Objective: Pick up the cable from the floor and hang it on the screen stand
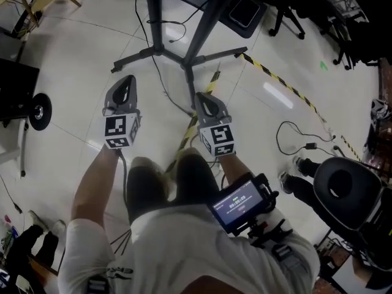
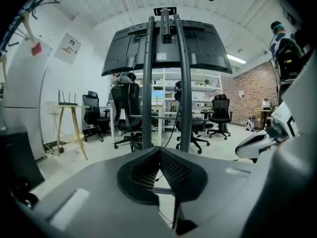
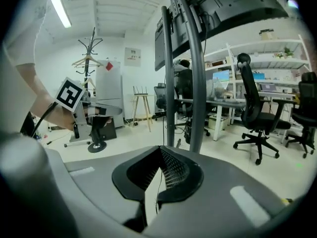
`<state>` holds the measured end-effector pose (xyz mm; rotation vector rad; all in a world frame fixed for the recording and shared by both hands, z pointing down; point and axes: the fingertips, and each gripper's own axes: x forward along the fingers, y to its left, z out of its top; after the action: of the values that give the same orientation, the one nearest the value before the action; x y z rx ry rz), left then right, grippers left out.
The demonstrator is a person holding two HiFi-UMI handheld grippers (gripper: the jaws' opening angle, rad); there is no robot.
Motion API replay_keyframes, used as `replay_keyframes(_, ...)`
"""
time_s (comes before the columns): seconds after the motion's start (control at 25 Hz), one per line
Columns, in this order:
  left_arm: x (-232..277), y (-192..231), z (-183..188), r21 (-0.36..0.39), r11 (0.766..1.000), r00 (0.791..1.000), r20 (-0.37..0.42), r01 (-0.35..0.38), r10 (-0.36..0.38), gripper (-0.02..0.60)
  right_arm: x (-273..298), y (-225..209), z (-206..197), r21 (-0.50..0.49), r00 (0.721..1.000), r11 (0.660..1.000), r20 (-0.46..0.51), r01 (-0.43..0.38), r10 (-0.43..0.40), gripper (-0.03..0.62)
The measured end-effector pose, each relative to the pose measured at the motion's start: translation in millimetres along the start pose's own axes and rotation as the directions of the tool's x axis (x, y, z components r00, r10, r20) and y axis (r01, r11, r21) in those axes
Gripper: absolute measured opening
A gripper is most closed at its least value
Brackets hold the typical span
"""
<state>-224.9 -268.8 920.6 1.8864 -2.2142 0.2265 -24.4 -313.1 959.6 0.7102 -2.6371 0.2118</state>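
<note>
Cable [image 1: 163, 84] lies on floor [image 1: 86, 54] beside screen stand [image 1: 154, 23]; left claw [image 1: 125, 82] and right claw [image 1: 204, 98] both closed, empty.

Glossy, smooth floor [image 1: 86, 72]; screen stand [image 1: 155, 23] of matt dark metal.

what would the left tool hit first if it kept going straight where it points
Probably the screen stand: its posts rise right ahead of the left tool, and its base leg lies on the floor in front. Depth is unclear; it might pass between the posts.
</note>
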Motion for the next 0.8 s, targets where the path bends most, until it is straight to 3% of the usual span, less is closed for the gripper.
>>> replay_keyframes(0.36,61.7,16.7,-162.4,0.010,0.999,0.998,-0.030,0.049,-0.049,0.003,89.9,-13.9,-171.9,-0.002,0.999,1.000,-0.042,-0.012,0.012,0.012)
replay_keyframes(0.6,81.3,14.4,-257.2,-0.013,0.993,0.990,-0.077,0.116,-0.116,0.002,139.5,-0.8,-269.1,-0.050,0.993,0.996,-0.097,-0.074,0.069,0.014)
replay_keyframes(0.8,81.6,15.4,-306.6,-0.035,0.990,0.985,-0.102,0.139,-0.142,0.003,167.4,19.2,-363.3,-0.106,0.958,0.980,-0.252,-0.166,0.135,0.085)
